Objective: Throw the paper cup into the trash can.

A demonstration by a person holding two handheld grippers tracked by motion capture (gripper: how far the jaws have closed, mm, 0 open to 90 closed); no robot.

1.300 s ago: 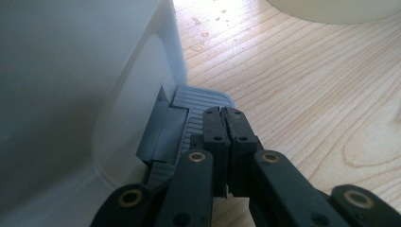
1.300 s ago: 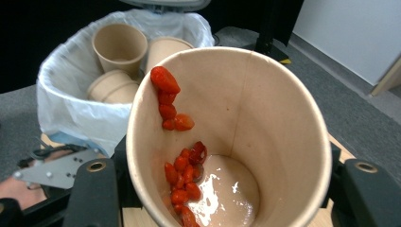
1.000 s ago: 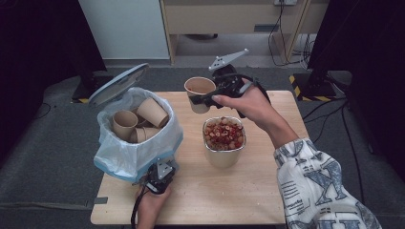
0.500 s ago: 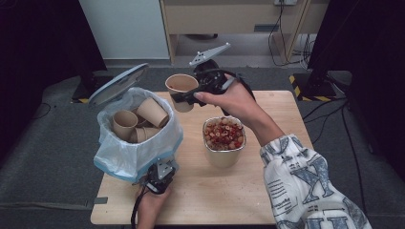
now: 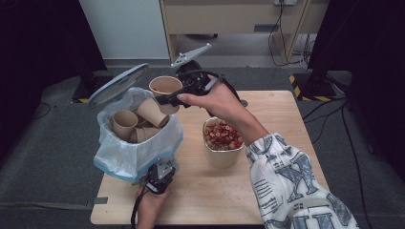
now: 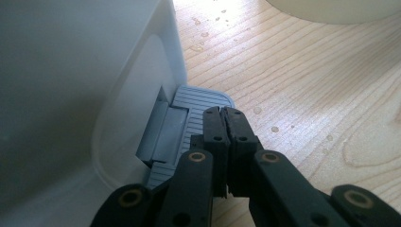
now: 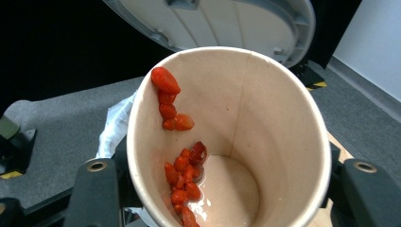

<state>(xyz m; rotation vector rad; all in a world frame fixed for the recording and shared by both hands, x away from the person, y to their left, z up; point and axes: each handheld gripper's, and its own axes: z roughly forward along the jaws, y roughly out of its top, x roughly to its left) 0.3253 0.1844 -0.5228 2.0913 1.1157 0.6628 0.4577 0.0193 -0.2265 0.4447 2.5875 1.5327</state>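
Red bits inside gripped cup

no legible txt, labels or nos

A wooden desk stands on grey carpet. At the upper frame, a wooden cabinet; cables trail at upper right.

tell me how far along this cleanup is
Done: several paper cups already lie in the lined bin, lid up. In hand: the right tongs carry a cup with red bits stuck inside toward it; the left tongs press the pedal. Left: dropping it in.
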